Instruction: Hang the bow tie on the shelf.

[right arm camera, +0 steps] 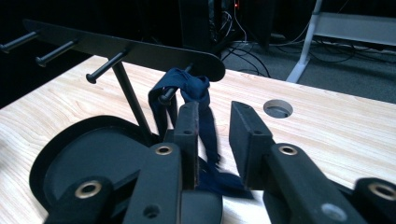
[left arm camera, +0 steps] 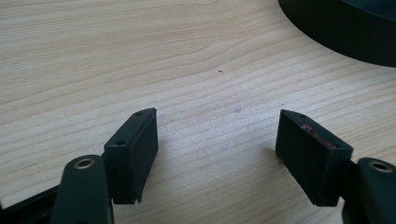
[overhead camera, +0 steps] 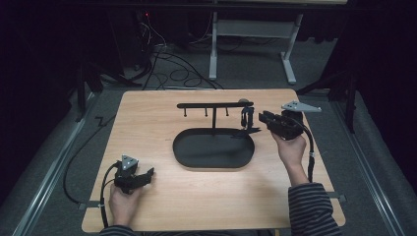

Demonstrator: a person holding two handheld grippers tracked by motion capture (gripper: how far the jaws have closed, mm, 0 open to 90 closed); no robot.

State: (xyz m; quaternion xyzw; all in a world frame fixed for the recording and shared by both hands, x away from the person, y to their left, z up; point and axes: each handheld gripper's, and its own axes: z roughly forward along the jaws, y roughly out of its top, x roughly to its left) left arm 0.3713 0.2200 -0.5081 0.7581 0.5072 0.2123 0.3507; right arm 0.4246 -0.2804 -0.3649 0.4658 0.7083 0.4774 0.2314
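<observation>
- Right gripper view: a dark blue cloth strip point(right arm camera: 198, 100) hangs knotted on the end peg of the black rack point(right arm camera: 140, 51), put there so it drapes clear of the table point(right arm camera: 327, 126).
- Right hand-held gripper point(right arm camera: 215, 135): jaws parted, strip between them, pads not pressing; judged a release after hanging.
- Strip's long axis runs near vertical, tail down onto the rack's oval base point(overhead camera: 214, 147).
- Left hand-held gripper point(left arm camera: 217, 149): jaws apart, empty, parked well away from the rack, near its base.

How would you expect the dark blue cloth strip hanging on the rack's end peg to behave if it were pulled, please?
The blue cloth strip is probably floppy: it droops and bunches around the peg. Likely light, it could slide off the peg's end. The thin-stemmed rack might tip if tugged hard.
</observation>
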